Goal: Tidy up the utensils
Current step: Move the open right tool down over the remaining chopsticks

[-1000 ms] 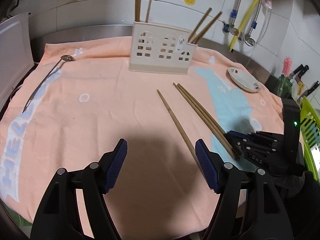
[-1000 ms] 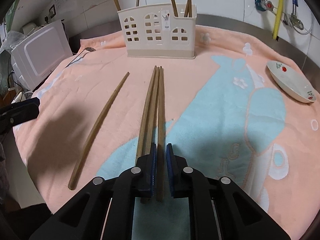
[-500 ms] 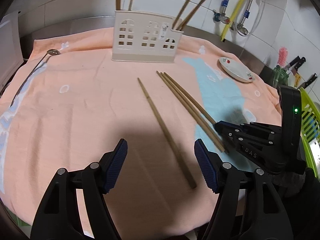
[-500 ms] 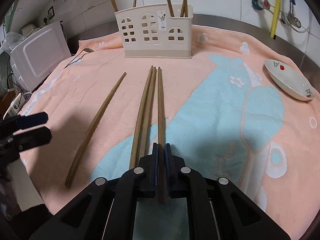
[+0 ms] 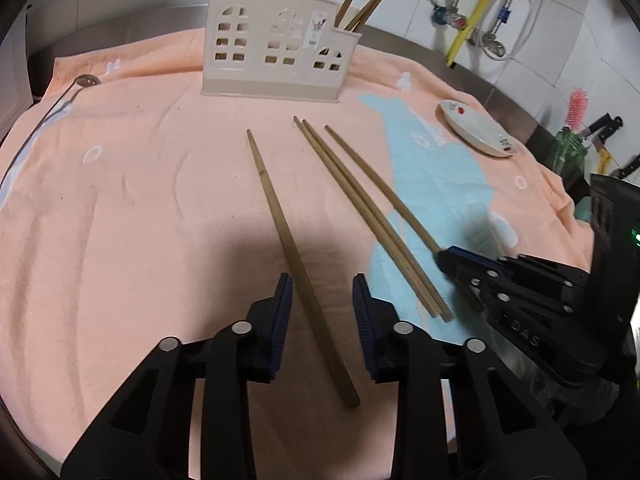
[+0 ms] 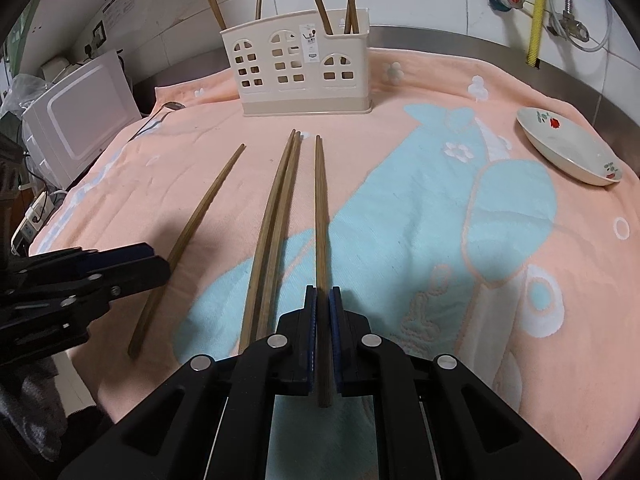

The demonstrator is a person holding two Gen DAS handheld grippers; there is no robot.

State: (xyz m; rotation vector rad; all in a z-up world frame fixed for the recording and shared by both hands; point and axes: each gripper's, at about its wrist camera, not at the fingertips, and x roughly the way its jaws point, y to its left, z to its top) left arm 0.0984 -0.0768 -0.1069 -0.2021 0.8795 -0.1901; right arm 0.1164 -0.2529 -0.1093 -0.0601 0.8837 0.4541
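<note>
Several wooden chopsticks lie on a peach towel (image 5: 140, 208) in front of a cream utensil holder (image 5: 276, 48), which stands several chopsticks upright. My left gripper (image 5: 322, 284) is open, its jaws on either side of a lone chopstick (image 5: 280, 224) without touching it. My right gripper (image 6: 322, 296) is shut on the near end of another chopstick (image 6: 320, 208), which sits slightly apart from a pair of chopsticks (image 6: 276, 208) lying side by side. The right gripper also shows in the left wrist view (image 5: 444, 258), and the left gripper in the right wrist view (image 6: 160, 266).
A small white dish (image 6: 568, 152) sits at the towel's right. A metal spoon (image 5: 86, 81) lies at the far left. A white microwave (image 6: 80, 116) stands left of the counter. Taps and hoses (image 5: 472, 20) hang on the tiled wall; knives (image 5: 604, 128) stand at far right.
My left gripper moved right and forward over the lone chopstick and its jaws narrowed. My right gripper closed on its chopstick and drew it slightly away from the pair.
</note>
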